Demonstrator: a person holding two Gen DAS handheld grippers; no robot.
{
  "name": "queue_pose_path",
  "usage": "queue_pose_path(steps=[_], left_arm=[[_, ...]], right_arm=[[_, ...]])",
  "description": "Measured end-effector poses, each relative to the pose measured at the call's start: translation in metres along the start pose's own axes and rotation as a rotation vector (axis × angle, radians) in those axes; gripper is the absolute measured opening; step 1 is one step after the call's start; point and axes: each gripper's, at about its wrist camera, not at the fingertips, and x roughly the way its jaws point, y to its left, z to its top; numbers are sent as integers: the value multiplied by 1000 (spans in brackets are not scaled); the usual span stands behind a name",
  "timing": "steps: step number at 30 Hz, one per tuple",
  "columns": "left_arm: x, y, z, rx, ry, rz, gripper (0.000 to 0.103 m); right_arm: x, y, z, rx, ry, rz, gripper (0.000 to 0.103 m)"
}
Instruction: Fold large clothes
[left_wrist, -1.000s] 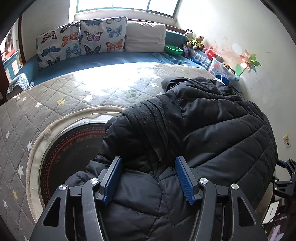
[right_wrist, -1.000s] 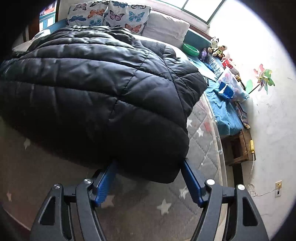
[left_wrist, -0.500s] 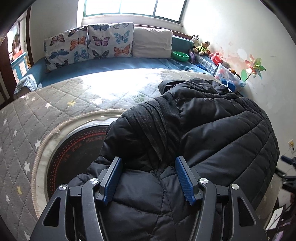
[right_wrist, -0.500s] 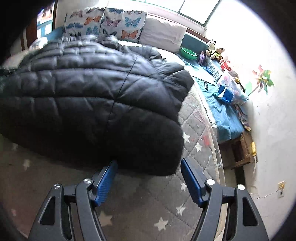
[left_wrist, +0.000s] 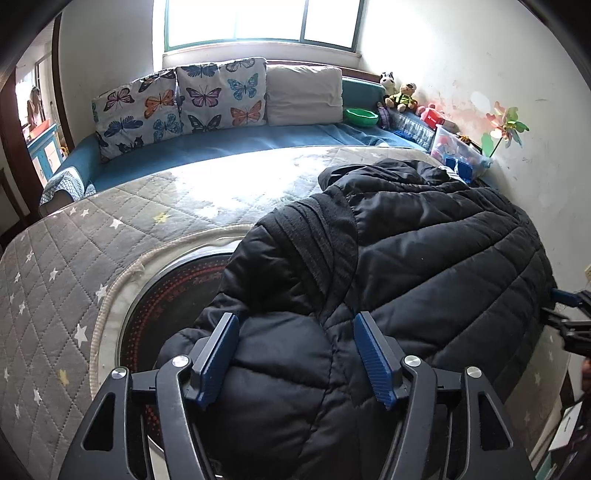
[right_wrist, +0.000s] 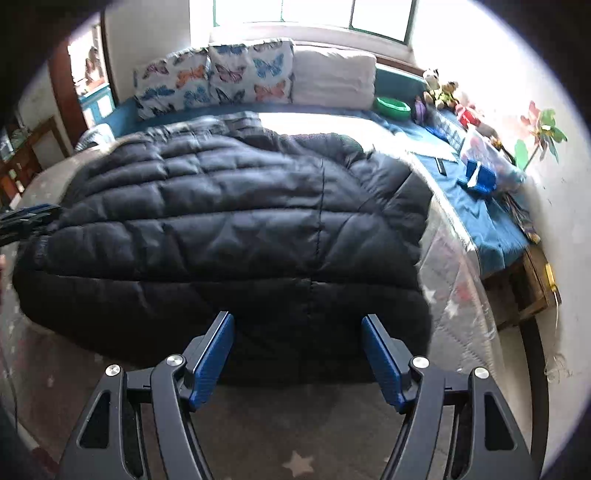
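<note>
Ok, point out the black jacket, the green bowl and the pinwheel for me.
black jacket (right_wrist: 229, 221), right wrist view, middle of its quilted back.
green bowl (left_wrist: 361, 116), left wrist view, its rim.
pinwheel (left_wrist: 508, 123), left wrist view, its vanes.

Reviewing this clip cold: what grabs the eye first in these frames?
The big black puffer jacket spread over the grey star-quilted mattress dominates both views. The left gripper and right gripper stand open at its near edge. Behind, butterfly cushions line the blue bench under the bright window.

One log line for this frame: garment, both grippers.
black puffer jacket folded on mattress | left gripper open over jacket | right gripper open at near edge
</note>
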Motion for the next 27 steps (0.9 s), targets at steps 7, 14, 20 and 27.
queue_pose_path(steps=[7, 14, 20, 27], left_arm=[[-28, -3, -7, 27, -33, 14, 69], [-69, 2, -35, 37, -57, 11, 84], [-102, 7, -56, 52, -86, 38, 84], [-142, 0, -84, 80, -127, 48, 85]], right_arm=[[-18, 4, -8, 51, -37, -48, 78], [-36, 6, -12, 145, -86, -25, 78], [-48, 22, -17, 153, -114, -19, 78], [-68, 43, -26, 147, -146, -64, 78]])
